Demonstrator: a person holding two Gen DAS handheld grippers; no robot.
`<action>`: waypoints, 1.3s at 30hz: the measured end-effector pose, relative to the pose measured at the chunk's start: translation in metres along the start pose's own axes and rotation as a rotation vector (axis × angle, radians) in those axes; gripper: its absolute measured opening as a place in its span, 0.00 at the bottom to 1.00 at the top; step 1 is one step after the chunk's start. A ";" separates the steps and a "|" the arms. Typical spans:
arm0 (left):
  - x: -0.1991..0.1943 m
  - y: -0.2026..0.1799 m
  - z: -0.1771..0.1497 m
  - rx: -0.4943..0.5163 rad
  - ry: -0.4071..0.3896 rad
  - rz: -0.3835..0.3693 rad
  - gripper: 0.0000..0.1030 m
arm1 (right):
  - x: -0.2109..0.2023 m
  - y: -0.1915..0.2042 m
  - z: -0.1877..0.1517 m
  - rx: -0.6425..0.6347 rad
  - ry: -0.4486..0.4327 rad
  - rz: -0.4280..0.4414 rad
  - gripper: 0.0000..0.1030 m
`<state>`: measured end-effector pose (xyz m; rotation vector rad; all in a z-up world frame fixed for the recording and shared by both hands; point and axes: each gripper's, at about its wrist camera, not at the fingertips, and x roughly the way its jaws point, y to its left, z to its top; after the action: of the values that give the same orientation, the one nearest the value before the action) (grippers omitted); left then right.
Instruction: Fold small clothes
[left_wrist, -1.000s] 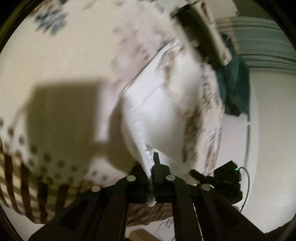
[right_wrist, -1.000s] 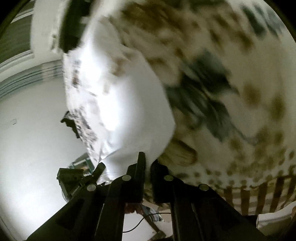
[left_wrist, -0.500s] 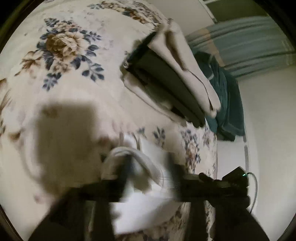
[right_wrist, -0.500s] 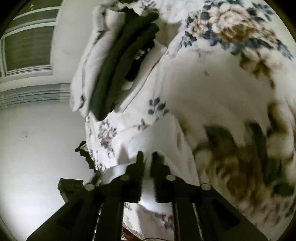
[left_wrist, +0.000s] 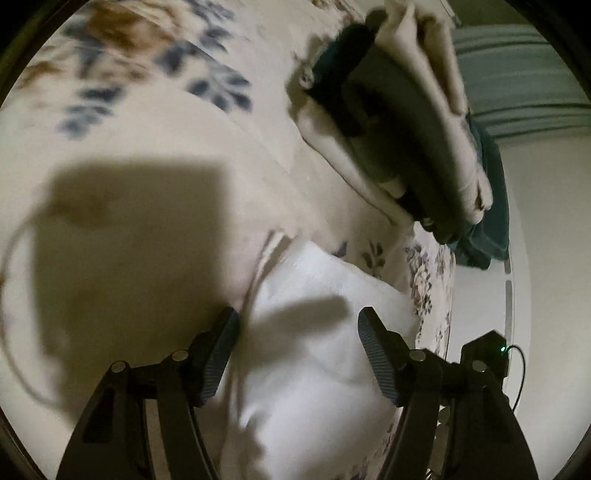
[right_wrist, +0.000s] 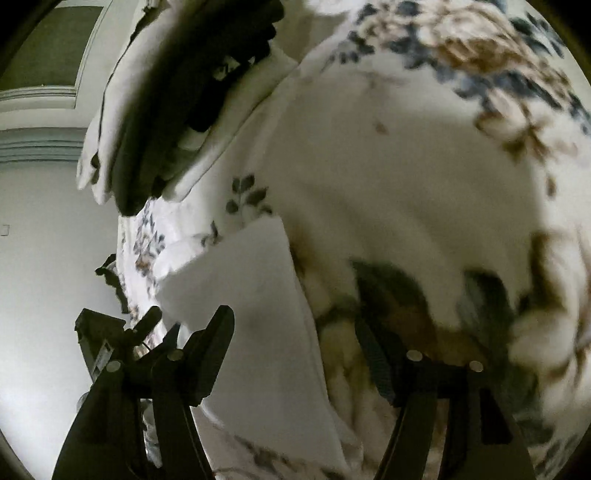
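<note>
Fingers of the left gripper are standing wide apart in the left wrist view, holding nothing. Between and under them a white garment is lying flat on the floral bedspread, close to the bed's edge, and the shadow of a finger is falling across the cloth. Further up the bed, a stack of folded clothes in cream and dark layers is sitting well apart from the white piece, with a teal cloth hanging just beyond it at the mattress edge. A broad shadow is covering the bedspread to the left of the fingers.

Turning to the right wrist view, the right gripper is likewise spread open and empty. Its left finger is lying over the white garment, which is resting on the floral bedspread with a straight edge running down between the fingers; whether the finger is touching the cloth is unclear. The stack of folded clothes is sitting near the top left, apart from the garment. The other gripper's body is showing at lower left, beside the bed's edge.
</note>
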<state>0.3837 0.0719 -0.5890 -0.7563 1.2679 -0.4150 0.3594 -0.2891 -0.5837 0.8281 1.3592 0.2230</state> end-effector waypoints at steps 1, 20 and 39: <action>0.006 -0.004 0.004 0.016 -0.008 0.001 0.60 | 0.002 0.004 0.004 -0.018 -0.026 0.001 0.52; 0.003 0.016 0.030 -0.049 -0.058 -0.002 0.06 | 0.016 0.006 0.036 0.011 -0.072 -0.093 0.11; 0.006 0.015 0.037 -0.066 -0.055 -0.054 0.04 | 0.012 -0.021 0.048 0.129 -0.072 0.082 0.04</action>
<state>0.4185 0.0888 -0.5999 -0.8541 1.2164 -0.3948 0.3993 -0.3159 -0.6072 0.9917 1.2833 0.1689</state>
